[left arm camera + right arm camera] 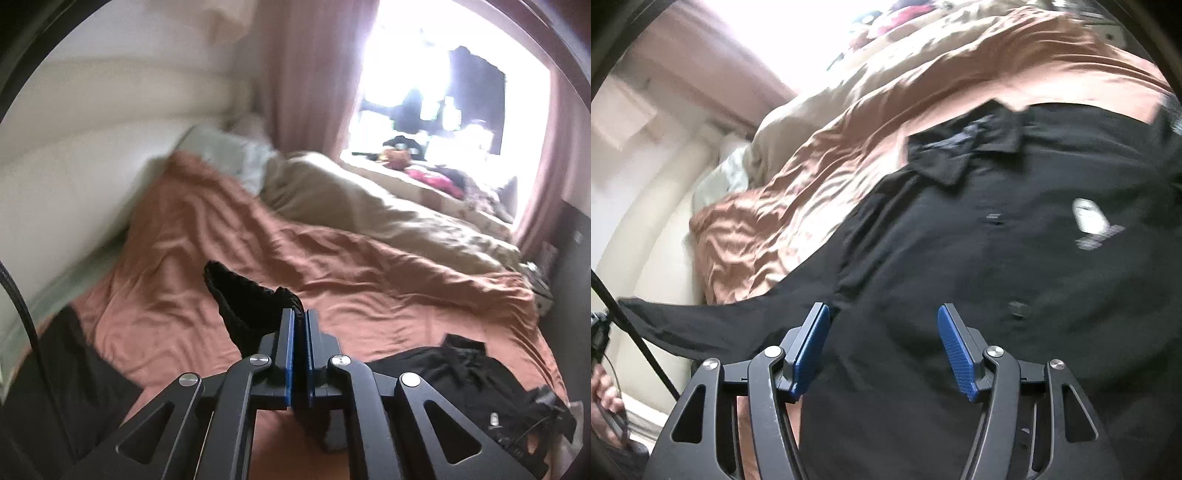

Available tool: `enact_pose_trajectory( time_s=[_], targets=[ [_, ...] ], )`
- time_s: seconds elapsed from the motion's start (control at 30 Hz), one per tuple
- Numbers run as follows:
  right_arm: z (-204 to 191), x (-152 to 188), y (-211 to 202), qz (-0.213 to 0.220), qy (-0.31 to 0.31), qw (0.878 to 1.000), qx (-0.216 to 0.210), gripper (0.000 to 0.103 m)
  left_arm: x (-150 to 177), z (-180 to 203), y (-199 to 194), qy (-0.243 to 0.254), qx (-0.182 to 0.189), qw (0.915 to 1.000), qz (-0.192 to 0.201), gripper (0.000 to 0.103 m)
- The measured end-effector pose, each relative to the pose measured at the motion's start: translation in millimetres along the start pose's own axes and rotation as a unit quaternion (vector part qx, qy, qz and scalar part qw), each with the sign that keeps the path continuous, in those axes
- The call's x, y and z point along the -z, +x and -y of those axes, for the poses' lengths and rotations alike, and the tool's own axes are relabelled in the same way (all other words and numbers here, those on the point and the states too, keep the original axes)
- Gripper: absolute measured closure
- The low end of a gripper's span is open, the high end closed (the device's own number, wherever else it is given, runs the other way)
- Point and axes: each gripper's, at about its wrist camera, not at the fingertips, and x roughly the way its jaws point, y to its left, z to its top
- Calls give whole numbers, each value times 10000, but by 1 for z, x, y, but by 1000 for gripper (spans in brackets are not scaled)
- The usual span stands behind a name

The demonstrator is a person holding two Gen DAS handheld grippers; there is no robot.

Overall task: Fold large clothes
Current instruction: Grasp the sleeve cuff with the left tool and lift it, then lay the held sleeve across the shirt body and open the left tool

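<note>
A black collared shirt [1015, 258] with a white chest logo lies spread on the rust-orange bedcover [812, 166]. My right gripper [882, 339] is open, its blue pads just above the shirt's lower front. My left gripper [300, 332] is shut on a bunched edge of the black shirt [243, 295] and holds it lifted above the bedcover [258, 236]. More of the shirt [472, 384] lies crumpled at the lower right of the left wrist view.
A beige duvet [369, 206] and a pale pillow [229, 151] lie at the bed's far side. A cream padded headboard [92, 129] runs along the left. Pink curtains [306, 74] frame a bright window with clutter [424, 166] beneath it. A black cable [639, 332] hangs at left.
</note>
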Motion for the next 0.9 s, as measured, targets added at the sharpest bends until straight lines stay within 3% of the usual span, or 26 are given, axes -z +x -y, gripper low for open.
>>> enact_pose_trajectory(
  time_s=[0.2, 0.43, 0.53, 0.63, 0.9],
  targets=[
    [28, 18, -57, 293, 196, 9993, 93, 44, -23, 79, -26, 515, 453, 9974, 221, 99],
    [55, 16, -84, 433, 539, 9975, 116, 44, -34, 163, -41, 1001, 977, 9897, 317, 99],
    [68, 14, -90, 496, 772, 9958, 68, 43, -30, 205, -45, 1255, 1268, 9835, 297, 99],
    [82, 12, -94, 556, 1004, 9934, -13, 35, -21, 242, -45, 1515, 1504, 9766, 244, 99],
    [129, 4, -108, 722, 1684, 9829, -155, 34, 12, 337, -24, 2194, 2048, 9539, -44, 99]
  ],
)
